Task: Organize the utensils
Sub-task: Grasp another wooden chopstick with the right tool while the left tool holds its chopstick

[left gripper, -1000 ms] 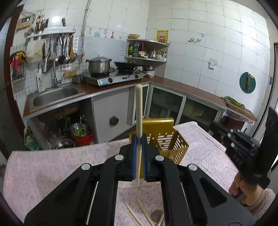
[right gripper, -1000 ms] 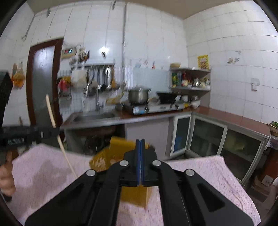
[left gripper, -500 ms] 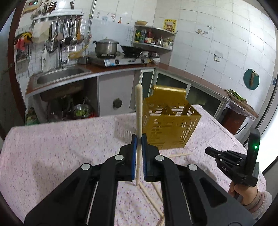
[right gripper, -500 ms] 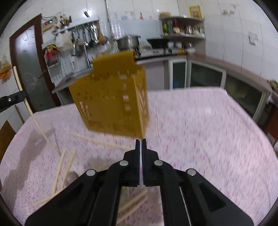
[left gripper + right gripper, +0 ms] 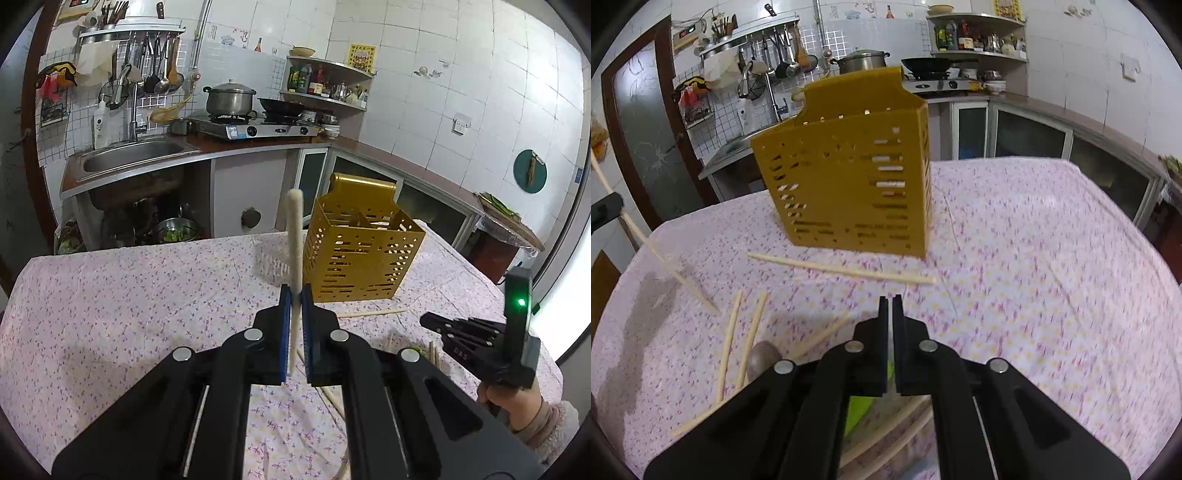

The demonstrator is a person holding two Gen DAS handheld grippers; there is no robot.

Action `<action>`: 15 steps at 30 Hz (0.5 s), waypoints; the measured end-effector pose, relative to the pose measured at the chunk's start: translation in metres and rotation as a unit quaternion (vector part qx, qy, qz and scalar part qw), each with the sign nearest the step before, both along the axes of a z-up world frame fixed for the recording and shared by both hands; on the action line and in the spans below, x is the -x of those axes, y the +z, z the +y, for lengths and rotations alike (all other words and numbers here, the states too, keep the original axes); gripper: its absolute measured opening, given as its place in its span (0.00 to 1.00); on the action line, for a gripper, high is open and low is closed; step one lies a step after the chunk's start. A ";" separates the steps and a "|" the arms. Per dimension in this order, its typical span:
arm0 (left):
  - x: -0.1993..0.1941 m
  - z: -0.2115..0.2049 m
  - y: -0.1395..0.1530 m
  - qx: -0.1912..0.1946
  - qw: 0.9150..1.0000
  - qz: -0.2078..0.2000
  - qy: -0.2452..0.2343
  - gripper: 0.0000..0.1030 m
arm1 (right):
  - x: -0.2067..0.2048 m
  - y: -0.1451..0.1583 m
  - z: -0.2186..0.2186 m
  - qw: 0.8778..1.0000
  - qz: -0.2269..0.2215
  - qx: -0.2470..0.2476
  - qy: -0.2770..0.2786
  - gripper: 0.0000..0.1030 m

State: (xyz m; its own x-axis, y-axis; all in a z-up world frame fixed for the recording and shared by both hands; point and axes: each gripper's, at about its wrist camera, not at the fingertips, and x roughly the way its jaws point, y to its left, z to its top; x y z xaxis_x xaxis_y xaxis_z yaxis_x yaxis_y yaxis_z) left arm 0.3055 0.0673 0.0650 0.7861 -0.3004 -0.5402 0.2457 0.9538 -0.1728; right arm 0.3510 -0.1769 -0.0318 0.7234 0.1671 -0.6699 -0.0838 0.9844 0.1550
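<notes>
Tiled kitchen, counter (image 5: 1034, 240) under flowered cloth. Yellow perforated utensil holder (image 5: 364, 254) upright at middle, seems nearly empty. Left hand-held gripper (image 5: 295, 295) clenched on one chopstick (image 5: 294, 236), beside holder, not yet in. Right hand-held gripper (image 5: 890, 306) closed, empty. Several loose chopsticks (image 5: 842, 270) left on cloth.

Behind my bench (image 5: 110, 295) with its floral cloth, I see a steel sink (image 5: 133, 155), a lidded pot (image 5: 229, 99) on the gas stove (image 5: 255, 129), and a corner shelf (image 5: 325, 98) of bottles.
</notes>
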 end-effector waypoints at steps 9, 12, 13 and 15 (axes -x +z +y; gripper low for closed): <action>-0.002 0.000 -0.002 -0.003 1.000 0.007 -0.001 0.04 | 0.004 -0.012 0.012 0.999 0.038 -0.025 -0.009 0.04; 0.001 0.003 0.000 -0.005 1.000 0.009 0.001 0.04 | 0.004 -0.014 0.023 0.998 0.047 -0.030 -0.017 0.04; 0.003 0.004 0.001 -0.006 1.000 0.009 0.001 0.04 | 0.003 -0.015 0.026 0.998 0.051 -0.035 -0.022 0.04; 0.006 0.006 0.003 -0.010 1.000 0.006 -0.002 0.04 | 0.005 -0.016 0.032 0.997 0.057 -0.039 -0.032 0.04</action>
